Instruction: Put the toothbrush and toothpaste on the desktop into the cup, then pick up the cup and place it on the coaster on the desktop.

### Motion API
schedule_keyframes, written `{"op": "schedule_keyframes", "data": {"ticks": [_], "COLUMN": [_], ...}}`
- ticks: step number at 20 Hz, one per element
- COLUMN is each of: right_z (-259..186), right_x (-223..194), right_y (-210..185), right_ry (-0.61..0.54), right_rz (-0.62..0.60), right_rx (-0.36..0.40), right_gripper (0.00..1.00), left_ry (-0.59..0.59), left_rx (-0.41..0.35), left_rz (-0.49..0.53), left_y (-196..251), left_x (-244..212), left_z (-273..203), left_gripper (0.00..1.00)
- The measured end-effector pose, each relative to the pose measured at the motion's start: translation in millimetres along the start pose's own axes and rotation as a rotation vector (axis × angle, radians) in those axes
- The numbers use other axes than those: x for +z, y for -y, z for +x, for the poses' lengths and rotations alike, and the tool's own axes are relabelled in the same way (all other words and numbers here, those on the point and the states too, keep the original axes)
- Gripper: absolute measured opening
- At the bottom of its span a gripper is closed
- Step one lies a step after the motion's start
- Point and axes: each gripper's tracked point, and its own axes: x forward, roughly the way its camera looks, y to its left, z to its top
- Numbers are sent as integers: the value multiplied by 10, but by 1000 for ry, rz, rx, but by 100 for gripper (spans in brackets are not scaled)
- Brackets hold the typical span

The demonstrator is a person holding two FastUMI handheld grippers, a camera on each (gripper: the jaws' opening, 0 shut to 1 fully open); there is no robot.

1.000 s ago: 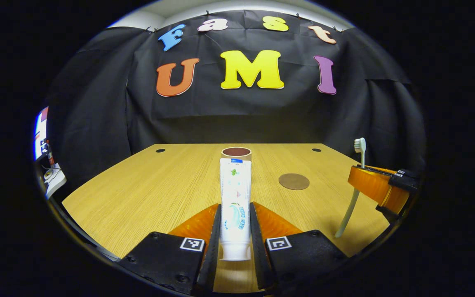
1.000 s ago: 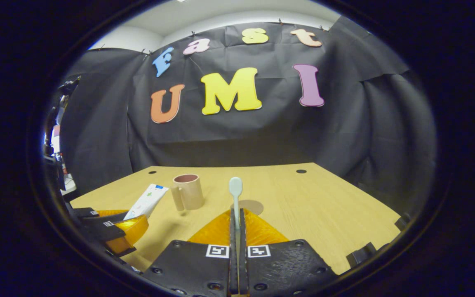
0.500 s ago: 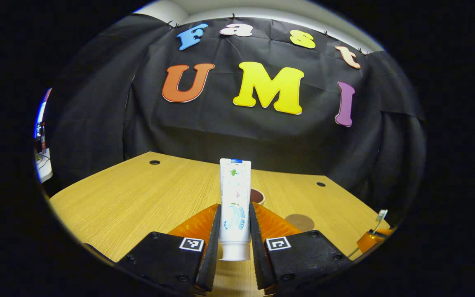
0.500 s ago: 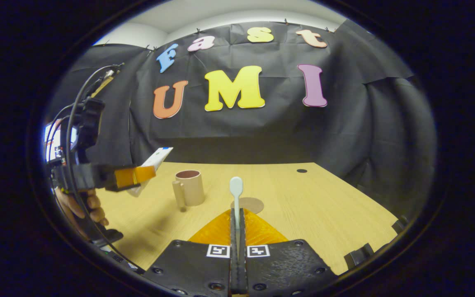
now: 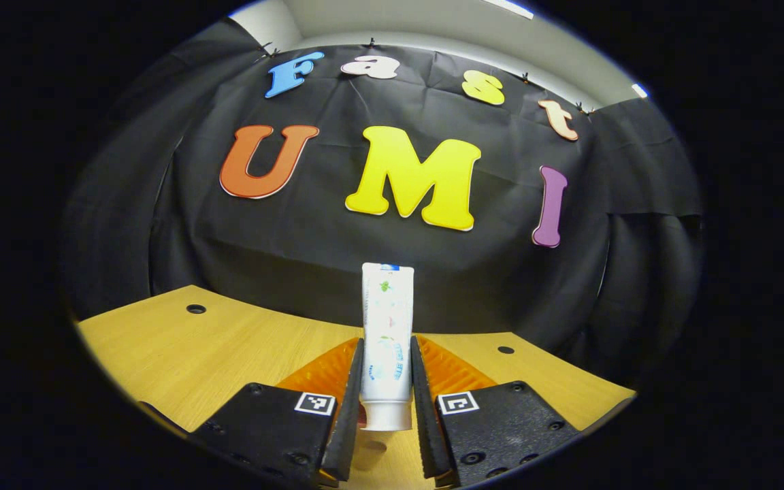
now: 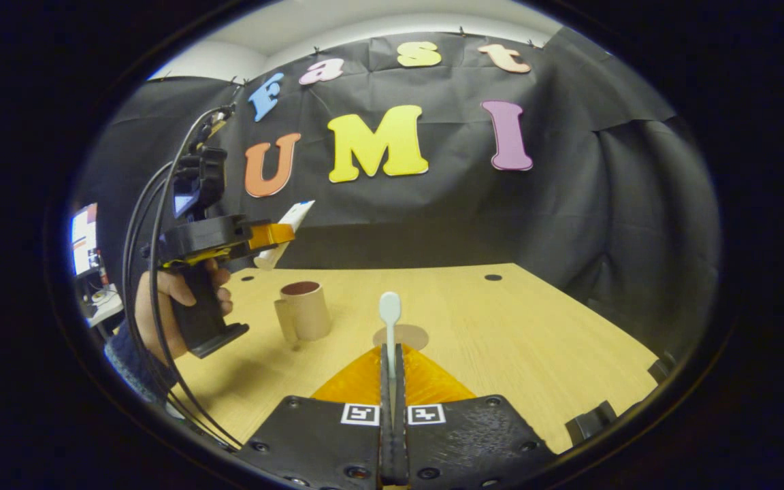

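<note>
- Black cloth is backing a wooden desk, where the cup is standing empty, left of the coaster.
- Left gripper is pinching the toothpaste; over the last second it has been rising from desk height to above the cup.
- Right gripper is staying pressed on the toothbrush, low over the desk.
- Toothpaste is probably heading into the cup next.

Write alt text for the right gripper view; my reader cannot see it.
The right gripper is shut on a pale upright toothbrush; beyond it, a tan mug and round brown coaster sit on the wooden desktop.
</note>
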Motion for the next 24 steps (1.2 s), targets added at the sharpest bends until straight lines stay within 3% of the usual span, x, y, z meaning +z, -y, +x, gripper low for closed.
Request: {"op": "schedule_keyframes", "data": {"ticks": [6, 13, 14, 15, 18, 19, 20, 24], "right_z": [-33, 16, 15, 16, 18, 17, 22, 27], "right_x": [100, -22, -18, -2, -4, -12, -12, -9], "right_y": [71, 58, 62, 60, 76, 76, 77, 45], "right_ry": [40, -13, -12, -9, -7, -10, -14, -14], "right_rz": [11, 25, 24, 25, 23, 24, 25, 15], "right_rx": [-6, 0, 0, 0, -5, -5, -4, -1], "right_gripper": [0, 0, 0, 0, 0, 0, 0, 0], "left_ry": [-1, 2, 5, 6, 0, 4, 5, -11], "left_rx": [2, 11, 9, 4, 6, 2, 1, -9], "left_rz": [-6, 10, 13, 18, 42, 40, 38, 57], "left_y": [-178, -173, -164, -131, -128, -96, -74, -48], "left_x": [-143, -130, -112, -109, -101, -83, -103, -113], "left_z": [182, 139, 123, 151, 130, 136, 120, 42], "left_gripper": [42, 46, 55, 42, 42, 55, 42, 42]}}
